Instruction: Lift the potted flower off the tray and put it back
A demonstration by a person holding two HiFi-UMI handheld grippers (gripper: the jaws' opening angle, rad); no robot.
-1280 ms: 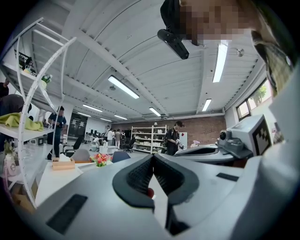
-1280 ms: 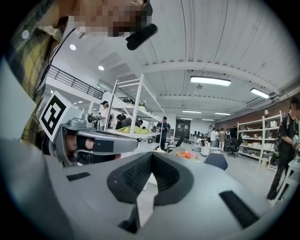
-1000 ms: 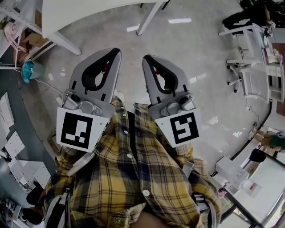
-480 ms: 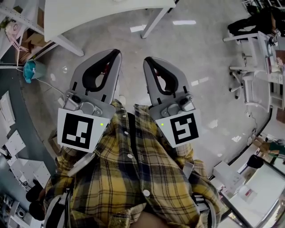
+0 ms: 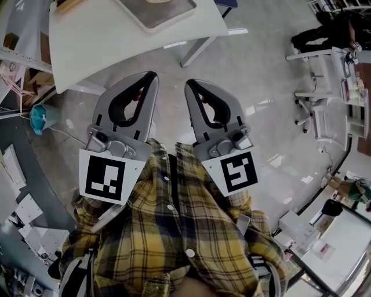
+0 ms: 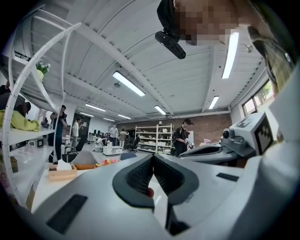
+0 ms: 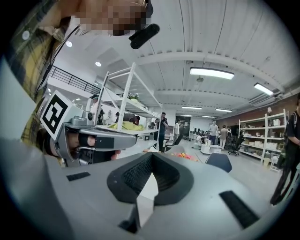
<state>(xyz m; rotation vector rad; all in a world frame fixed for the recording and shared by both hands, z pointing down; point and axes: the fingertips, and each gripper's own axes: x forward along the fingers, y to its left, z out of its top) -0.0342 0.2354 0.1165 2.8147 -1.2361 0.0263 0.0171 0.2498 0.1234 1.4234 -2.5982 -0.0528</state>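
2 hand-held grippers side by side, pointing forward and roughly level above a yellow plaid shirt (image 5: 174,232). Left hand-held gripper (image 5: 153,75): jaws pressed together tip to tip, pinching nothing, touching nothing. Right hand-held gripper (image 5: 188,83): likewise closed on itself and empty, tips just beside those of the left but apart from them. Along the left jaws, black ribbed pads (image 6: 141,175) meeting in 1 seam, with a small red dot low in it. Along the right jaws, the same ribbed pads (image 7: 136,173) joined at the tip.

Smooth grey moulded shells, each with a black teardrop-shaped opening and 1 cube face bearing a black-and-white square marker. No readable lettering on either.

Ahead of both tips and well apart from them, a white worktop (image 5: 104,40) on slanted white legs. Lying on it, a flat rectangular tray (image 5: 168,14), brownish inside a pale rim, cut off by the frame edge.

Potted flower (image 6: 107,161) far beyond the left tips and a little to their left, only a small red and yellow cluster, pot too small to make out. Same cluster (image 7: 185,156) beyond the right tips, a little to their right. On the tray or beside it: cannot tell.

Under both grippers, glossy grey floor (image 5: 261,75). Off to the left of the left gripper, a teal bin (image 5: 40,116). Left of the left jaws, a shallow wooden box (image 6: 61,173).
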